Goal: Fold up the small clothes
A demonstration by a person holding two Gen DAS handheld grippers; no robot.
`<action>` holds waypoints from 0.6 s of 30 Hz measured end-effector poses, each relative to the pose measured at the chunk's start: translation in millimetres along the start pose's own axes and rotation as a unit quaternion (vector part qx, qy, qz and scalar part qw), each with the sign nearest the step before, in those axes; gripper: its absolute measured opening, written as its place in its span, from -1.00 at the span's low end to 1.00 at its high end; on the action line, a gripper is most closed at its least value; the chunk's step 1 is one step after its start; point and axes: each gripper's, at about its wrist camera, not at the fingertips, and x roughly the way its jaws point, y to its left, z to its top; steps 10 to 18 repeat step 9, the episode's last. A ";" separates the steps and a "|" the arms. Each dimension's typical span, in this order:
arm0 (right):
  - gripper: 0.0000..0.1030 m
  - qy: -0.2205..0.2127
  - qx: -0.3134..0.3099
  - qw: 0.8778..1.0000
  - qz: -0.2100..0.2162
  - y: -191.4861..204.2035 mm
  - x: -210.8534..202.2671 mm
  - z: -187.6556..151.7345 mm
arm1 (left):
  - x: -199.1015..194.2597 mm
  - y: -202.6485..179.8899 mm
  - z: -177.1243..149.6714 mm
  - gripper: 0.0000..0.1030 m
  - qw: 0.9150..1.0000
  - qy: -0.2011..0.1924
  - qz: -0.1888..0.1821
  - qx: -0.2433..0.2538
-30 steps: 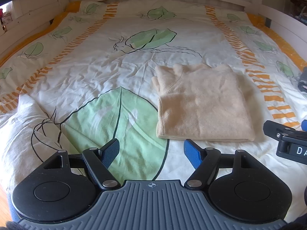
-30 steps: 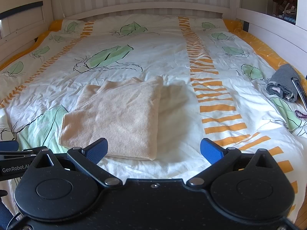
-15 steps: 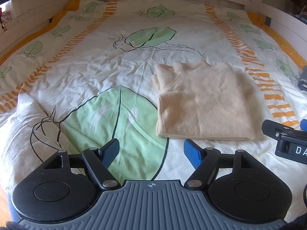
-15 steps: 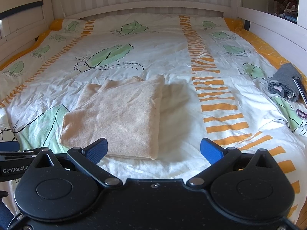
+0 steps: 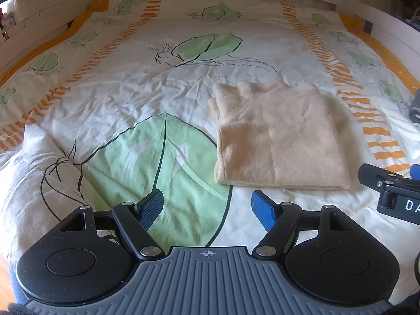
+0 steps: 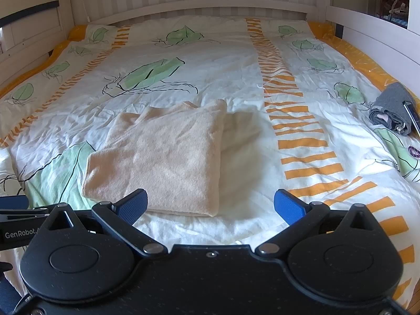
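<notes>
A beige knit garment (image 5: 281,136) lies folded into a flat rectangle on the bed; it also shows in the right wrist view (image 6: 165,155). My left gripper (image 5: 207,207) is open and empty, just short of the garment's near left corner. My right gripper (image 6: 210,204) is open and empty, just short of the garment's near right edge. Neither gripper touches the garment. The right gripper's body shows at the right edge of the left wrist view (image 5: 393,194).
The bed has a white duvet (image 5: 131,92) with green leaves and orange stripes. A rolled grey garment (image 6: 393,109) lies at the bed's right edge. White wooden bed rails (image 6: 372,42) run along both sides and the head.
Both grippers have drawn back slightly from the garment and tipped a little. The garment has not moved. Both stay open.
</notes>
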 end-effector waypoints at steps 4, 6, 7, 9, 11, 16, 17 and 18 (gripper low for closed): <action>0.98 0.002 0.001 1.000 0.001 -0.7 0.7 -0.7 | 0.4 0.3 0.1 0.41 1.000 0.000 0.001 0.000; 0.98 0.003 0.002 1.000 0.001 -0.7 0.8 -1.0 | 1.0 0.5 0.2 0.41 1.000 0.001 0.001 -0.001; 0.98 0.004 0.003 1.000 0.001 -0.9 1.0 -0.8 | 1.0 0.8 0.0 0.41 1.000 0.001 0.002 -0.001; 0.98 0.005 0.003 1.000 0.002 -1.7 1.1 -0.7 | 1.0 1.7 -0.1 0.41 1.000 0.001 0.001 -0.001; 0.98 0.005 0.003 1.000 0.002 -1.7 1.1 -0.7 | 1.0 1.7 -0.1 0.41 1.000 0.001 0.001 -0.001; 0.98 0.005 0.003 1.000 0.002 -1.7 1.1 -0.7 | 1.0 1.7 -0.1 0.41 1.000 0.001 0.001 -0.001; 0.98 0.005 0.003 1.000 0.002 -1.7 1.1 -0.7 | 1.0 1.7 -0.1 0.41 1.000 0.001 0.001 -0.001; 0.98 0.005 0.003 1.000 0.002 -1.7 1.1 -0.7 | 1.0 1.7 -0.1 0.41 1.000 0.001 0.001 -0.001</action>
